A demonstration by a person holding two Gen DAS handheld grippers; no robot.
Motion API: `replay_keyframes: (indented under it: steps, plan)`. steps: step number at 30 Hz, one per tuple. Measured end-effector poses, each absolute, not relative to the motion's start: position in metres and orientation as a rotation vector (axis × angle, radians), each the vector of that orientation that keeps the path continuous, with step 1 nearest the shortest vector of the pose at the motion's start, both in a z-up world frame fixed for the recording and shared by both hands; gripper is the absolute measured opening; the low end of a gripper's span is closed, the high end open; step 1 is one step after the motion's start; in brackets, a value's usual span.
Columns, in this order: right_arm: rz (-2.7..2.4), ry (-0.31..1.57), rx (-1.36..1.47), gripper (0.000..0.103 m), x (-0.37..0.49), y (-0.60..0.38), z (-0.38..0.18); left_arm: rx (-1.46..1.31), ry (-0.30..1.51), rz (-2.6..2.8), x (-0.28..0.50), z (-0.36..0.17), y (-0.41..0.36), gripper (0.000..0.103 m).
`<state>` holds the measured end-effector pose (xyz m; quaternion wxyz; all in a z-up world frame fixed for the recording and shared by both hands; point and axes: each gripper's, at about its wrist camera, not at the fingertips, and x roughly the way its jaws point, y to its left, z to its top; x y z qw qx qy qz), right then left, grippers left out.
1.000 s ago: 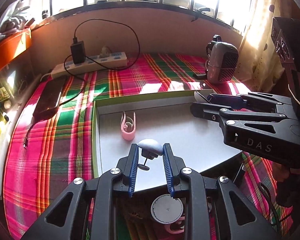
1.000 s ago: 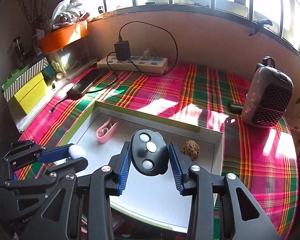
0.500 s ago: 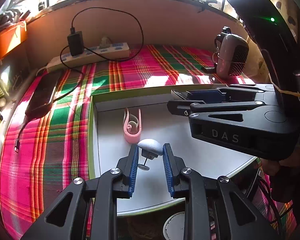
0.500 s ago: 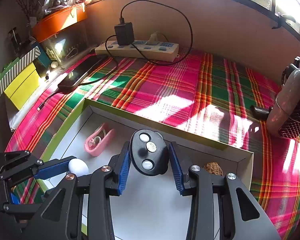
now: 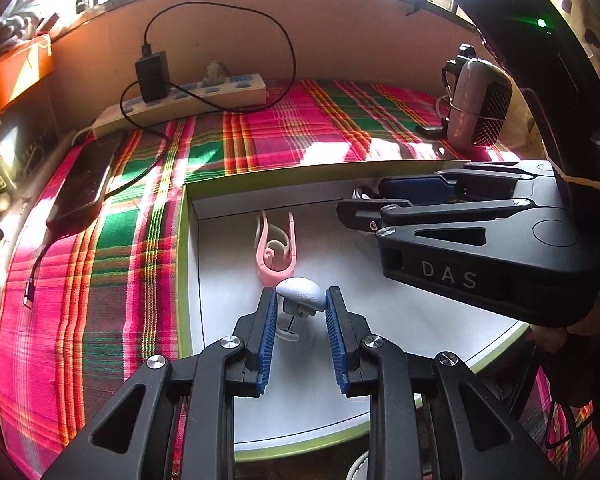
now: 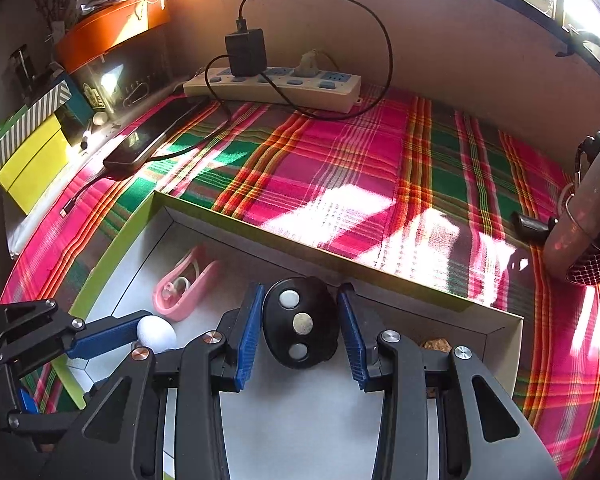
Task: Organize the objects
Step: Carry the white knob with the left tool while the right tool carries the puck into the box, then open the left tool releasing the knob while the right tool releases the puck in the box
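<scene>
A white tray with a green rim (image 5: 183, 248) lies on the plaid cloth; it also shows in the right wrist view (image 6: 140, 216). My left gripper (image 5: 300, 304) is shut on a small white mushroom-shaped knob (image 5: 300, 290), low over the tray's left part; the knob also shows in the right wrist view (image 6: 156, 334). My right gripper (image 6: 300, 320) is shut on a black oval remote with three buttons (image 6: 300, 328), over the tray's far side. A pink clip (image 5: 275, 240) lies in the tray just beyond the knob; it also shows in the right wrist view (image 6: 184, 292).
A brown walnut-like lump (image 6: 434, 345) sits in the tray's far right corner, partly hidden. A power strip with charger (image 5: 180, 100), a phone (image 5: 82, 184) and a small heater (image 5: 480, 108) stand on the cloth. Yellow and striped boxes (image 6: 28, 152) line the left edge.
Both grippers moved forward over the tray, each keeping its hold. The right gripper now reaches nearer the tray's far wall, and the walnut is mostly hidden behind its finger.
</scene>
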<state>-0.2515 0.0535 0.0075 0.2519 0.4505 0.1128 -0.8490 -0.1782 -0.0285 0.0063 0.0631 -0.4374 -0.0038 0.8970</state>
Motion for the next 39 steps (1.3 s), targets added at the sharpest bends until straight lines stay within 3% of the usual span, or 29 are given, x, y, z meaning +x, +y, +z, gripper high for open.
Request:
replay_keyframes:
  steps: [22,39]
  plan:
    - [-2.327,0.320,1.244,0.039,-0.250,0.053,0.004,-1.333,0.032,2.722,-0.179,0.005,-0.026,0.023]
    - [-2.353,0.317,1.216,0.051,-0.241,0.056,0.014,-1.318,0.009,2.739,-0.173,0.011,-0.031,0.028]
